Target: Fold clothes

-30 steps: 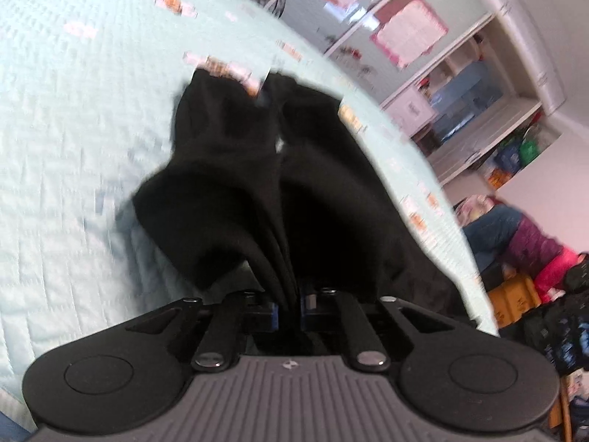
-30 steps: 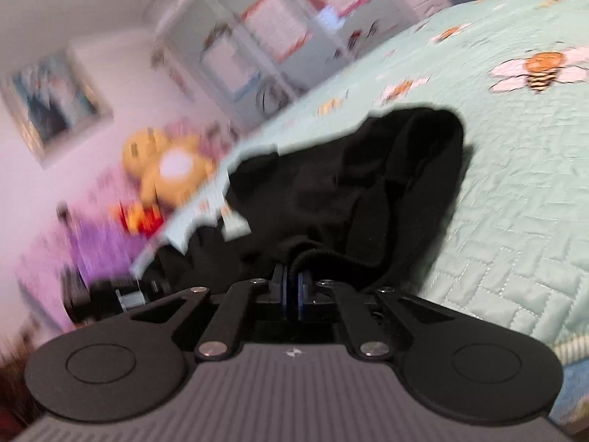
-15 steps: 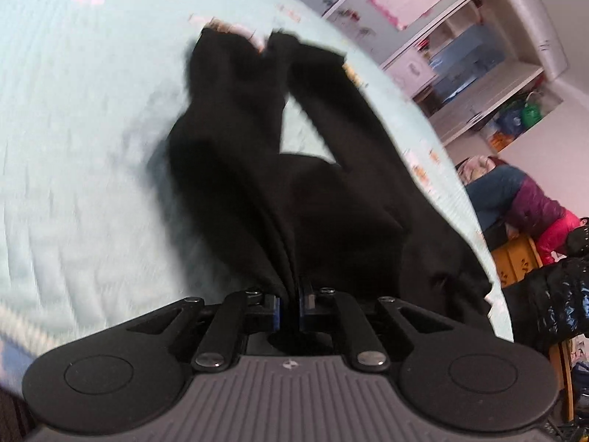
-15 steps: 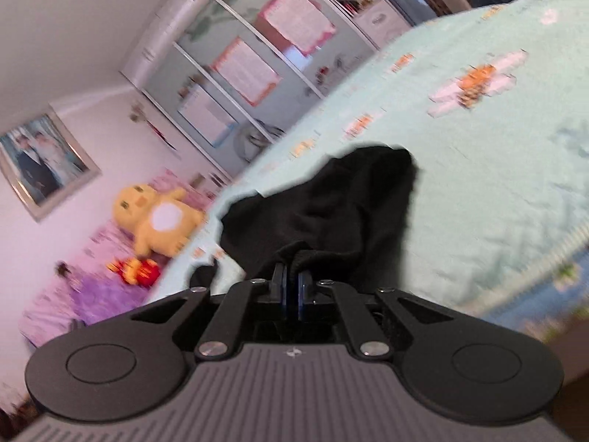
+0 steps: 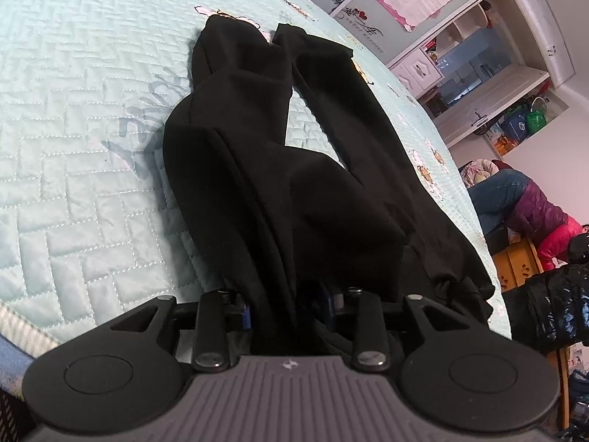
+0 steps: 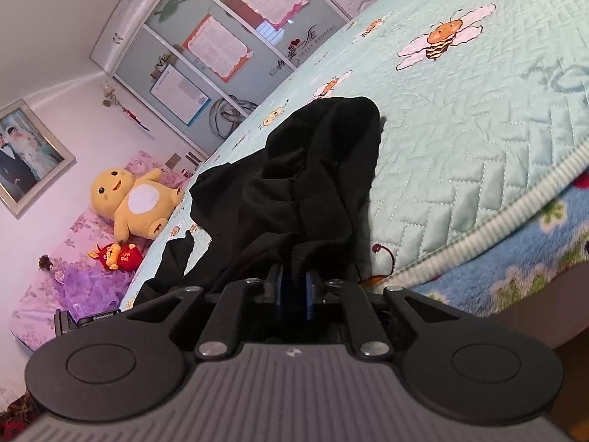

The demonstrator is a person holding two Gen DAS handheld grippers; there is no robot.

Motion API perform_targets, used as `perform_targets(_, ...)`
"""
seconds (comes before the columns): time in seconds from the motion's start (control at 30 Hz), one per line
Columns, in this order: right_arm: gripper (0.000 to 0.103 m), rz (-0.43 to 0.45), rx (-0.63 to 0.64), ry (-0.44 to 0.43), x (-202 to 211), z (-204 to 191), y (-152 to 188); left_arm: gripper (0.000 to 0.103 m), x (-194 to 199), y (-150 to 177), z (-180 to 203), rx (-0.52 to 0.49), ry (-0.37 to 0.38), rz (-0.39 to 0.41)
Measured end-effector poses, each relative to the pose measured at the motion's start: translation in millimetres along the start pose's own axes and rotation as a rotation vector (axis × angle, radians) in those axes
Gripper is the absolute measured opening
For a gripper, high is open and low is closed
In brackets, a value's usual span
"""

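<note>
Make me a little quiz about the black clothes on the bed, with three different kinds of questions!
1. True or false: the black pants lie on a mint quilt printed with bees.
2. In the right wrist view, which toy sits beyond the pants? A) grey elephant B) yellow plush C) blue train
3. Fill in: black cloth sits between the fingers of the left gripper and the right gripper, both of which are ______.

Key: 1 true; 2 B; 3 opening
</note>
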State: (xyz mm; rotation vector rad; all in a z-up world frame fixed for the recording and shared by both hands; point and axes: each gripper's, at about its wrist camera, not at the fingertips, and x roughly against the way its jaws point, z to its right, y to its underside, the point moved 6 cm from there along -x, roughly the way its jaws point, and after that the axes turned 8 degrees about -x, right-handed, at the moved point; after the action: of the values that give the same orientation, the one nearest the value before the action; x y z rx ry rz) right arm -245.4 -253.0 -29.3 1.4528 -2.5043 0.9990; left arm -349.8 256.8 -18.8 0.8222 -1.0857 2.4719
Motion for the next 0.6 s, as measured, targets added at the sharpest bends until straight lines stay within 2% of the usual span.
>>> perform_targets(0.13,0.016,-0.013,0.039,0.001,-7,-7,1,0.030,-4,1,2,-0.017,0.015,0.004)
perform_targets(0.23,0.016,-0.029,0.065,0.027,-18,-10,1,0.020,-3,1,1,-0.016,0.025,0.003)
perform_targets(0.3,0.011,-0.027,0.069,0.036,-21,-14,2,0.012,-1,1,-1,-0.012,0.027,0.009)
perform_targets(0.37,0.009,-0.008,0.079,0.032,-19,-22,3,0.009,2,-1,-2,-0.010,0.036,0.021)
perform_targets(0.6,0.008,0.022,-0.062,-0.116,-1,-31,-3,0.007,3,-2,-3,0.002,0.057,0.026)
